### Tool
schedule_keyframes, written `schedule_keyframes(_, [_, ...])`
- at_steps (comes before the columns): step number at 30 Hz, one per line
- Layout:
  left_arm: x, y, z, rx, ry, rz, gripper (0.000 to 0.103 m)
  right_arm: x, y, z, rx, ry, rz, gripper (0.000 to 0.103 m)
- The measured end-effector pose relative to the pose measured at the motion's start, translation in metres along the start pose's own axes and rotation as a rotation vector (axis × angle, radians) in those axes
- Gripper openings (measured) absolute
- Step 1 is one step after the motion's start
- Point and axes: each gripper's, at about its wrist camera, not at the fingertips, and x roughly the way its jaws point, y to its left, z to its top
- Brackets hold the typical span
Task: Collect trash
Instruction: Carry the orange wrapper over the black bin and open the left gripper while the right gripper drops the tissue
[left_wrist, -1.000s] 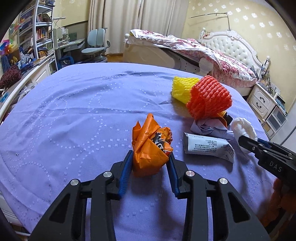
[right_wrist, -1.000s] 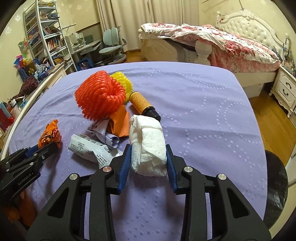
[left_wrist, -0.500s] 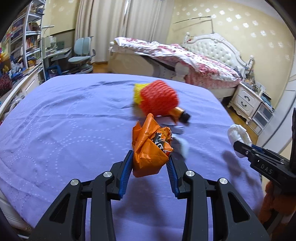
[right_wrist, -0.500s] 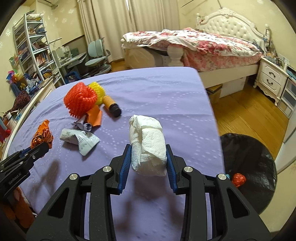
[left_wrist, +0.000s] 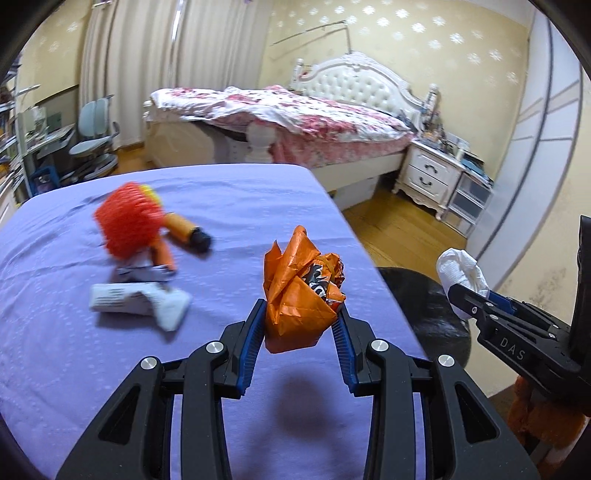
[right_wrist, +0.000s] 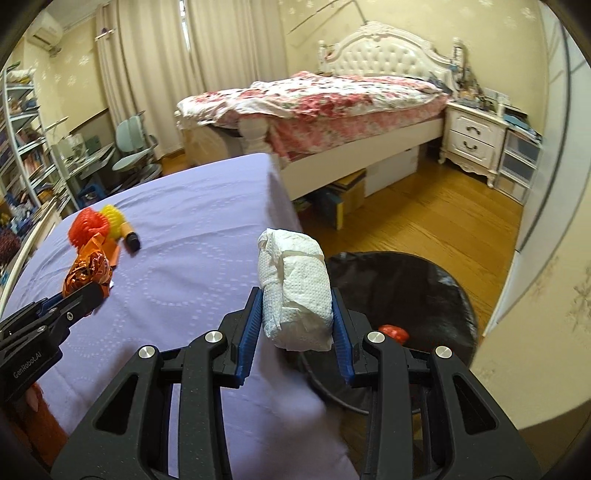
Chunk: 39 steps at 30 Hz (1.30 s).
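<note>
The left tool points forward and down over the purple table, its blue pads clamped on a crumpled orange wrapper that hangs clear above the cloth. At 3 o'clock from it in the left wrist view, the right tool reaches past the table's edge, gripping a rolled white tissue between its pads, tilted down at much the same slant. In the right wrist view the tissue sits over the near rim of a black bin on the wooden floor; a small red scrap lies inside. At 10 o'clock from the wrapper the rest lies on the table: a red foam net against a yellow one, an orange bottle with a dark cap, and a white tube nearer the tool.
</note>
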Motion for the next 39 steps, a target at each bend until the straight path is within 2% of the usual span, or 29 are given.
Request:
schedule_keyframes(8, [0.031, -0.052, 0.006, 0.073, 0.028, -0.051, 0.038, 0.0, -0.046, -0.004, 0.071, -0.011, -0.069, 0.035])
schedule_keyframes(17, [0.057, -0.087, 0.009, 0.134, 0.048, -0.07, 0.038, 0.006, -0.083, -0.005, 0.122, -0.016, -0.102, 0.035])
schedule_keyframes(39, [0.089, -0.132, 0.014, 0.21, 0.076, -0.045, 0.038, 0.017, -0.116, -0.001, 0.157, -0.019, -0.151, 0.035])
